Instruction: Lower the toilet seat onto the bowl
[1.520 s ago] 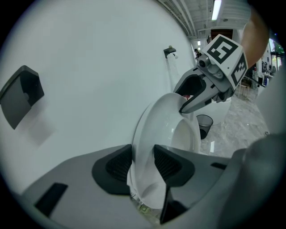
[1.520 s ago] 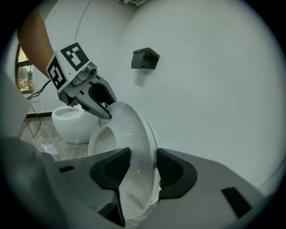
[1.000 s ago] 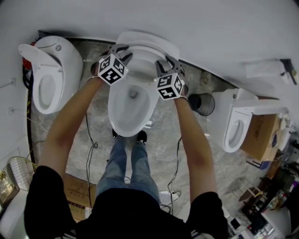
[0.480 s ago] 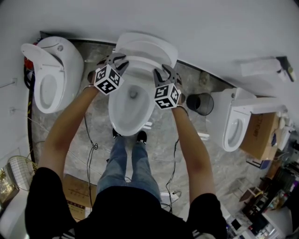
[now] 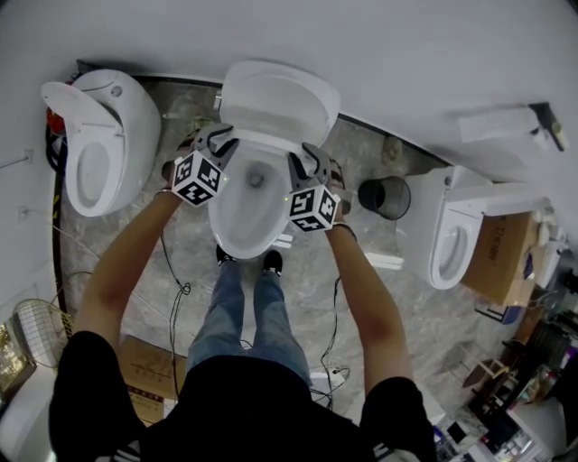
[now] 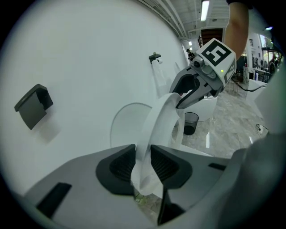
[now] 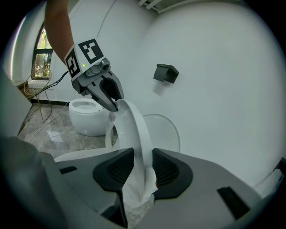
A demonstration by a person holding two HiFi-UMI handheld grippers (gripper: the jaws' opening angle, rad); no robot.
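Now | left hand-held gripper (image 6: pixel 143 162) clenches toilet seat (image 6: pixel 157 123), left rim | right hand-held gripper (image 7: pixel 143 166), jaws just closing, clenches right rim | bowl (image 5: pixel 226 242) lies below, nearside

White toilet seat (image 6: pixel 159 117), grey marbled floor (image 5: pixel 361 149), black bin (image 5: pixel 386 198).

I see a plain white wall (image 5: pixel 406 45) along the far side and a grey marbled floor (image 5: pixel 185 244) below it. A second toilet (image 5: pixel 99 135) stands at the left, and a third toilet (image 5: pixel 456 248) at the right with a black bin (image 5: pixel 384 198) near it. A ceiling light strip (image 6: pixel 204 9) glows overhead, and a window (image 7: pixel 44 51) shows at the far left.
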